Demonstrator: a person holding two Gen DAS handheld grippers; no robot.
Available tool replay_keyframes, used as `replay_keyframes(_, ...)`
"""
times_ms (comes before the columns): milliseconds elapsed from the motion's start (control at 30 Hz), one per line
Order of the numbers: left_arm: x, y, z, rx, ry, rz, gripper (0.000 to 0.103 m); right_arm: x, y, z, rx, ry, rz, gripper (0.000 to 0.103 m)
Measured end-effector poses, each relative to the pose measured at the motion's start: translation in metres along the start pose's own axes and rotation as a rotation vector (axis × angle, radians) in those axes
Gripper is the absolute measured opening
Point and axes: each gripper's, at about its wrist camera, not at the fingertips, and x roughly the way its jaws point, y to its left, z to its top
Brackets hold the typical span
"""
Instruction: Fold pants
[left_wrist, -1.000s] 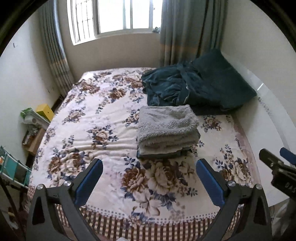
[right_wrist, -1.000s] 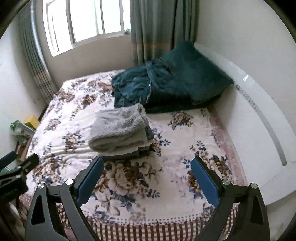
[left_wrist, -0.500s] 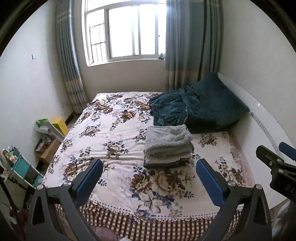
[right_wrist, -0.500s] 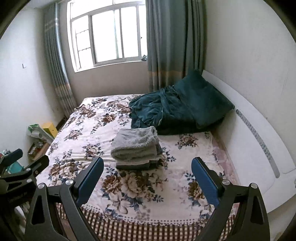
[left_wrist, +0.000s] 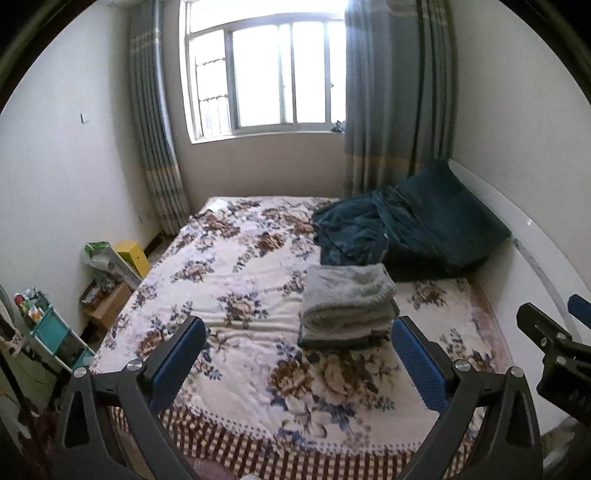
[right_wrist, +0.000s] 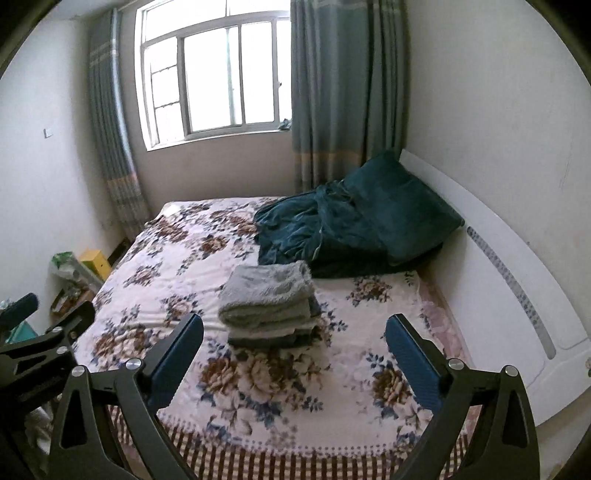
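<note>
A folded stack of grey fleecy pants (left_wrist: 349, 304) lies on the floral bed (left_wrist: 236, 280), right of its middle; it also shows in the right wrist view (right_wrist: 271, 301). My left gripper (left_wrist: 299, 354) is open and empty, held back over the bed's near edge, well short of the stack. My right gripper (right_wrist: 295, 350) is open and empty at about the same distance. Each gripper shows at the edge of the other's view.
A dark teal blanket and pillow (left_wrist: 410, 229) are heaped at the far right by the white headboard (right_wrist: 509, 280). Boxes and a teal shelf (left_wrist: 51, 332) stand on the floor left of the bed. A window and curtains lie behind.
Both grippers have pulled back and risen away from the bed; the folded stack now looks smaller and farther off. Both stay open and empty.
</note>
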Motion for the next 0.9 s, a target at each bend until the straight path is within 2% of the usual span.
replay_keyframes(233,0.031,-0.002,0.008,0.004,0.011,0.035,0.103,0.057,0.001,0.013,0.002,0.024,-0.034,0.101)
replay_keyframes(533,0.078,-0.01,0.006,-0.005,0.079,0.02,0.103,0.126,0.001,0.01,0.002,0.106,-0.043,0.101)
replay_keyframes(767,0.095,-0.013,0.01,0.0,0.097,0.03,0.103,0.15,-0.001,0.006,0.003,0.126,-0.049,0.101)
replay_keyframes(900,0.097,-0.013,0.011,0.001,0.092,0.033,0.103,0.15,-0.001,0.007,0.002,0.126,-0.049,0.101)
